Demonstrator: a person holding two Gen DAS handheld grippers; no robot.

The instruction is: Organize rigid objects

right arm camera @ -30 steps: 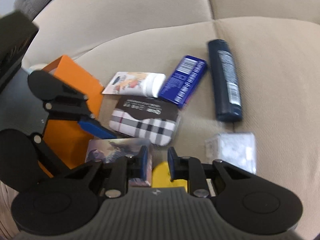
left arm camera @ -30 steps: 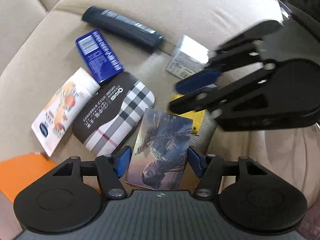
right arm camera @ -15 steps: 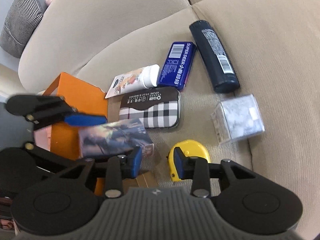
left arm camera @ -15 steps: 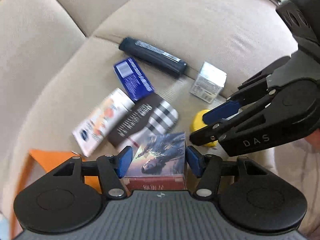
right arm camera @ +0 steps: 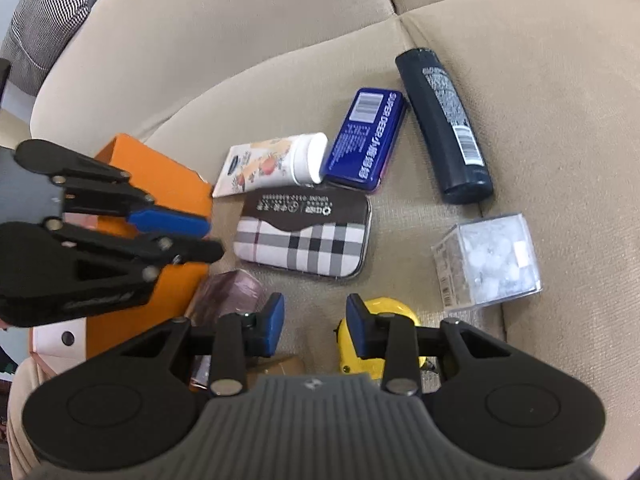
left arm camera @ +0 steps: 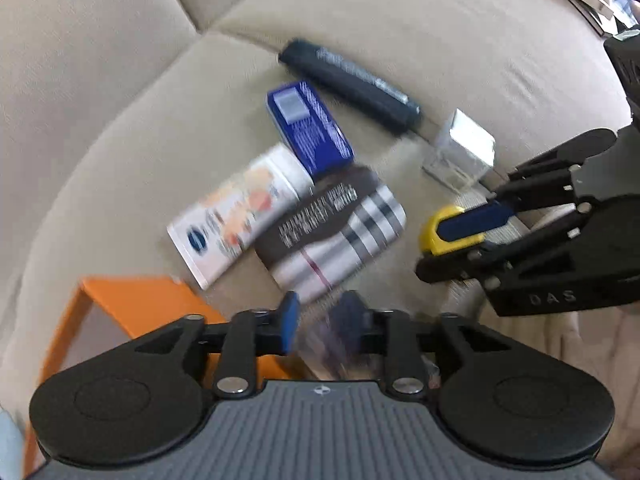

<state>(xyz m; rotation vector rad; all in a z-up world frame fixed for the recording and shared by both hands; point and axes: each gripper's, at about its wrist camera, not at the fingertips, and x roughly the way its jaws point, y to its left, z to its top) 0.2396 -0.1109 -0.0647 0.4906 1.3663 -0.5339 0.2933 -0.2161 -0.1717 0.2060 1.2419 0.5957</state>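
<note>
The plaid tin (right arm camera: 304,236) in the middle of the sofa cushion (right arm camera: 540,92) serves as the marker. The yellow tape measure (right arm camera: 396,309) lies on the near side of that tin, off its right-hand corner. It is right at the right gripper (right arm camera: 314,320), which is by far the nearer of the two. It sits behind that gripper's right-hand finger rather than in the gap, so I judge the gripper has to shift a little to the right to straddle it. Most of its body is hidden, so its long axis cannot be read. The right gripper's jaws stand partly apart, with only cushion fabric showing between them, and nothing is held. The left gripper (left arm camera: 316,320) hangs to the left of the tin, over the orange box (right arm camera: 168,168), pointing down, and its jaws are closing. A blurred picture-printed box (right arm camera: 230,292) shows in that gap from the left wrist. From the right wrist, though, it sits lower, off the tin's near-left corner beside the orange box, and the pads appear clear of it.
</note>
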